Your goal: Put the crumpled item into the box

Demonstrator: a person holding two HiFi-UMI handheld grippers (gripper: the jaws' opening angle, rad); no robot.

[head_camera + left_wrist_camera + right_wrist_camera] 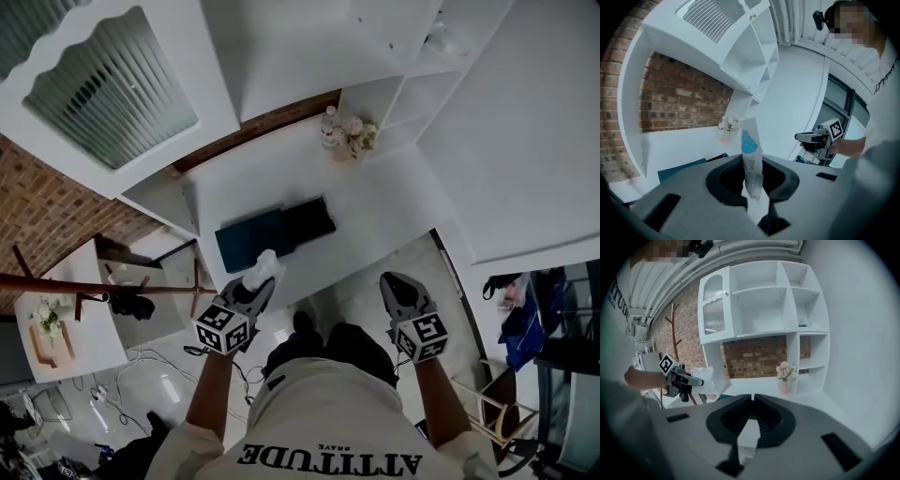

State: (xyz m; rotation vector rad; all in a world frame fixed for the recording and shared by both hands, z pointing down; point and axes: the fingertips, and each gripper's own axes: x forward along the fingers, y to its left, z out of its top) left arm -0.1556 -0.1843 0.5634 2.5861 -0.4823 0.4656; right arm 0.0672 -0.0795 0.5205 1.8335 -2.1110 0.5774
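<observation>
**Head view:** White shirt (328,441) w/ print reading "ATTITUDE"; the smaller line by it is too small to read. L gripper (259,289) pinches the crumpled item (263,268), a white wrinkled wad. It sits at the near edge of the white desk (394,202), just near of the box (272,234). The box looks like two flat dark panels, teal at left and nearly black at right; can't tell what's in it. R gripper (394,281) is at right, off the desk's near edge, well apart from the item. Far on the desk is a vase of pale flowers (356,139) w/ a small bottle (328,127) just beside it.

**Left gripper view:** Jaws are closed narrow on the item, a thin crinkly white packet w/ a blue patch near its top. It stands upright betw. the pads. A teal corner of the box shows beyond at left. The R gripper w/ its marker cube is far right.

**Right gripper view:** Jaws are pressed together w/ tips touching and nothing betw. them. Beyond is a white shelf unit (764,310) w/ a ribbed glass door (715,310) at left and open compartments at right. A brick wall (754,357) is behind it. The L gripper is at left, w/ the white item bulging past its tips.
</observation>
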